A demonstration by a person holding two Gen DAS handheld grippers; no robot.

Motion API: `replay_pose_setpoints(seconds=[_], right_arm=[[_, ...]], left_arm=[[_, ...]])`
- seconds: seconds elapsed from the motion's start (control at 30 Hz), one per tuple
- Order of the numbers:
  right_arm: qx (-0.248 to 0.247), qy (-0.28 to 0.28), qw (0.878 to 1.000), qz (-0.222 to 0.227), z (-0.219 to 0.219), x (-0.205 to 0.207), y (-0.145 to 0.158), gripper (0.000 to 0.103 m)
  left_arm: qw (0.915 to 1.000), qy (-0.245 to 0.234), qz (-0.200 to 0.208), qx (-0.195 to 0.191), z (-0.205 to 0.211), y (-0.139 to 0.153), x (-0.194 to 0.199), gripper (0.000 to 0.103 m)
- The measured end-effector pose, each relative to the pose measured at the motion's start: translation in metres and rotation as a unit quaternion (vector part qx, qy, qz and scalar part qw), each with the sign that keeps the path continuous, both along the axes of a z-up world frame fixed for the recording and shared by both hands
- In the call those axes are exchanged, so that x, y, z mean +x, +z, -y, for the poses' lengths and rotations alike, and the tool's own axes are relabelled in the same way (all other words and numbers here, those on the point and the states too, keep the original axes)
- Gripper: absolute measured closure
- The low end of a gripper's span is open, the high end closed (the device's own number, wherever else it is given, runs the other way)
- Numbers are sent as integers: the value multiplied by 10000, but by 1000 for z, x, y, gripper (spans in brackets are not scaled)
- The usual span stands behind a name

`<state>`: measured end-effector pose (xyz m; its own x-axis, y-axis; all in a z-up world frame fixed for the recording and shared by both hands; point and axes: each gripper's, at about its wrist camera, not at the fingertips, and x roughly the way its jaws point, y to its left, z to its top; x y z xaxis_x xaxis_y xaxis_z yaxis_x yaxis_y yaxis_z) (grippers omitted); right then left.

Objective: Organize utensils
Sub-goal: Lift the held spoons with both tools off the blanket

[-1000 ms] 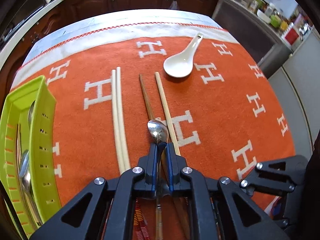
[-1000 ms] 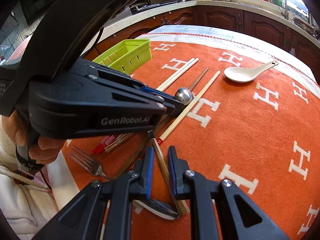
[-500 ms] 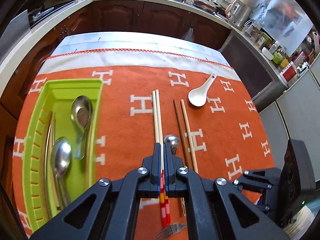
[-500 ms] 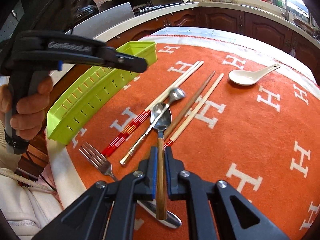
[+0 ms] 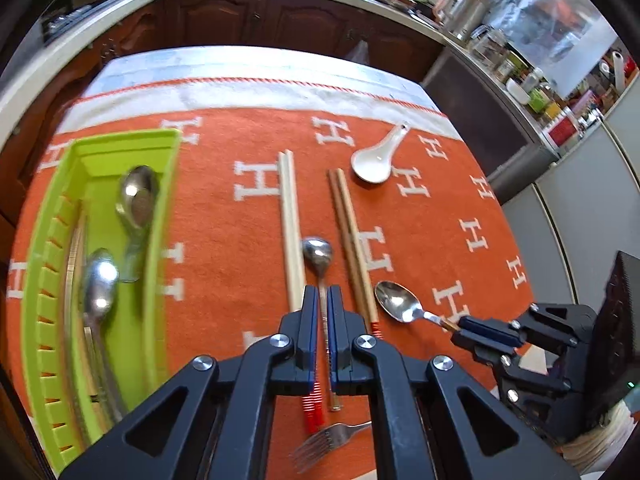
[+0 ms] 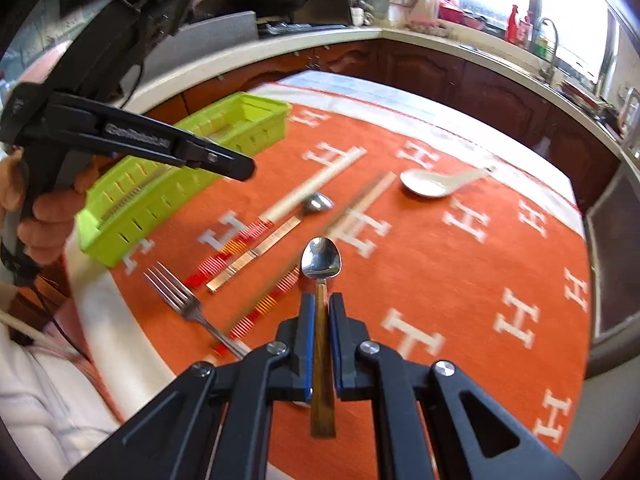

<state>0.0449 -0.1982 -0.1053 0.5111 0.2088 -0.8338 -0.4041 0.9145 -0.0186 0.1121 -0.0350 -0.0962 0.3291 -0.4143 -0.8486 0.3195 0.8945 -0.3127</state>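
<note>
So the key thing here: the green tray (image 5: pixel 160 208) sits along the left edge of the orange cloth (image 5: pixel 440 240), and the wood-handled spoon (image 6: pixel 321 260) is held up off the cloth toward the right edge, so the tray lies well off to the left of the right gripper (image 6: pixel 321 308). The jaws of that gripper are clamped on the wooden handle, with the shiny steel bowl pointing straight out ahead, long axis in line with the fingers. The tray runs lengthwise front to back, and two steel spoons are already laid in it the same way, so a matching orientation is probably wanted for the drop. The left gripper (image 5: pixel 322 304) is much nearer the tray; its jaws are almost closed, with nothing seen to be held. It hovers over a slim steel spoon (image 5: pixel 318 256) that lies flat near the middle of the cloth, handle toward the near edge. That spoon is flanked by pale chopsticks (image 5: pixel 290 216) on its left and brown chopsticks (image 5: pixel 348 232) on its right, all parallel. A glossy white ceramic spoon (image 5: pixel 374 162) is left nearer the far edge, and a fork (image 5: pixel 320 446) at the near edge.
</note>
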Motion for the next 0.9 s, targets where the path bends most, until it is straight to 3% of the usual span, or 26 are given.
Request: replay_pose_setpoints(seconds=[0.27,0.5,0.9], right_arm=[[173,-326,9972,-646,19,11,-28,96],[390,-425,9960,-681,25,14,-29,96],[796,-571,9914,-871,41,19,-30,94]], left_arm=[[9994,-123,-338,-6,23,-30,11,100],[9987,81,-482,168,26,-48,23,97],[9971,212,-689,-252,29,-52,44,89]])
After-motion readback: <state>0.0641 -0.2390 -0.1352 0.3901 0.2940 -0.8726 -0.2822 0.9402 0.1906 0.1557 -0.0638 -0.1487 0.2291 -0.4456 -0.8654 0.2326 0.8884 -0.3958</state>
